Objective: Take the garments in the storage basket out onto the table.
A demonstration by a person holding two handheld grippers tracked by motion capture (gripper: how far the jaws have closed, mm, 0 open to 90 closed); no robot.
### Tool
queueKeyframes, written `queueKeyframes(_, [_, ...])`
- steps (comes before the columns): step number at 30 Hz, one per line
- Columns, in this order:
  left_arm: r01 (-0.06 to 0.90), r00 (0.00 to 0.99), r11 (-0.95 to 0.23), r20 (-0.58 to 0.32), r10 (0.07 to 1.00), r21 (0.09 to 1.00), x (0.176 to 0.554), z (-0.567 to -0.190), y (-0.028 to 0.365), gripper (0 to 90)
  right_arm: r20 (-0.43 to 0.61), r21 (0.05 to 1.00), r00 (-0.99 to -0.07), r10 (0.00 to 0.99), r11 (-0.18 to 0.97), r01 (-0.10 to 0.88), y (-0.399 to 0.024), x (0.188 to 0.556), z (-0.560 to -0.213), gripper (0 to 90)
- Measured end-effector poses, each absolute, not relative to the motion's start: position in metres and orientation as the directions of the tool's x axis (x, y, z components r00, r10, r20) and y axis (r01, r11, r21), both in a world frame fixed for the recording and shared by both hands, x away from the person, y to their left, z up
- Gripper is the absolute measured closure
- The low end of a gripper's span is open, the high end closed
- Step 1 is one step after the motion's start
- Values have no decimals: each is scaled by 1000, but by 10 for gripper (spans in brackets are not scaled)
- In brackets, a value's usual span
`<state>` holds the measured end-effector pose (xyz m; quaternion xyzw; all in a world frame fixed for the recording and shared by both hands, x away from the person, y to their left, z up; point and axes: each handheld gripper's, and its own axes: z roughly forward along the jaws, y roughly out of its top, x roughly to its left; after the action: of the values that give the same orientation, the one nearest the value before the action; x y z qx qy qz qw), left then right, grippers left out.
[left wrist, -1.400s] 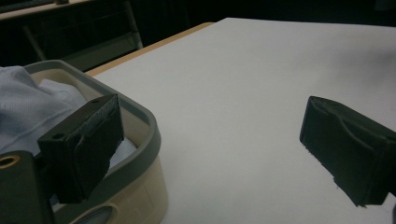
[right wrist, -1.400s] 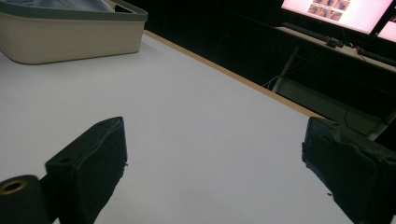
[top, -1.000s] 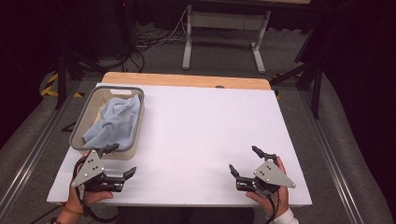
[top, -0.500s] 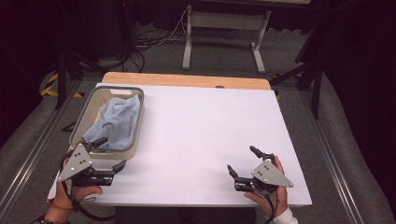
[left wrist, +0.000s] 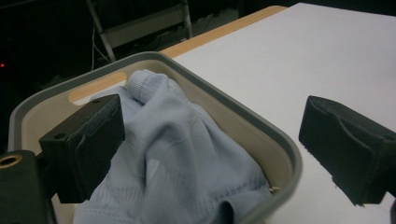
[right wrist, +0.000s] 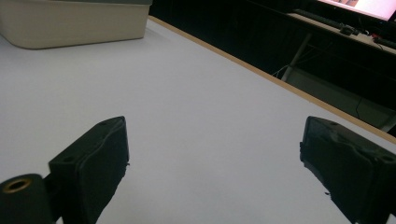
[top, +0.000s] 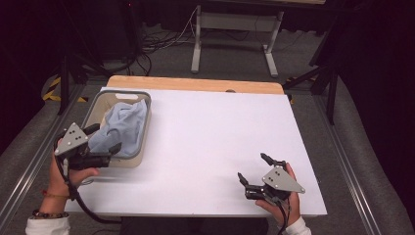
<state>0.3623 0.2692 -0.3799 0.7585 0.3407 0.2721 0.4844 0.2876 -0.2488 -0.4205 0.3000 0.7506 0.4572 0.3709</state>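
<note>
Left fingers (left wrist: pixel 84 149) spread wide, one over the cloth (left wrist: pixel 177 168), the other outside the rim of the basket (left wrist: pixel 261 135). Left gripper (top: pixel 103 139) held at basket's near corner. Cloth heaped inside, at the bench's (top: pixel 210 137) left side. Right gripper (top: pixel 254 171) well apart, fingers (right wrist: pixel 93 163) spread over bare bench.

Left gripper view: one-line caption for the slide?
Open left gripper poised over a grey-rimmed basket holding a crumpled light-blue garment, one of its fingers above the cloth, nothing grasped yet.
</note>
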Motion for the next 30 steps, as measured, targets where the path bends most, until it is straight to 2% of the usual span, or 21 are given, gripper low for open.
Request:
queueKeyframes(2, [268, 623, -299, 72, 779, 916, 368, -379, 269, 78, -283, 907, -546, 788, 406, 115, -248, 288, -421, 83])
queueKeyframes(3, [314, 620, -317, 59, 782, 895, 380, -376, 264, 77, -282, 906, -547, 788, 407, 120, -248, 288, -422, 83])
queueKeyframes(7, [352, 608, -377, 96, 788, 857, 396, -375, 252, 78, -283, 901, -550, 785, 414, 127, -249, 290, -424, 83])
queueKeyframes(13, [408, 581, -381, 85, 809, 830, 416, -377, 246, 84, -287, 889, -571, 769, 435, 140, -246, 290, -427, 83])
queueKeyframes(18, [480, 559, -397, 76, 826, 782, 423, -385, 243, 131, -298, 876, -584, 756, 459, 148, -244, 291, -430, 83])
queueKeyframes(24, [500, 527, -390, 86, 846, 774, 423, -386, 244, 220, -300, 863, -597, 744, 478, 163, -244, 293, -433, 83])
queueKeyframes(30, [517, 502, -427, 140, 853, 742, 422, -389, 238, 400, -306, 850, -606, 734, 498, 174, -242, 294, -435, 82])
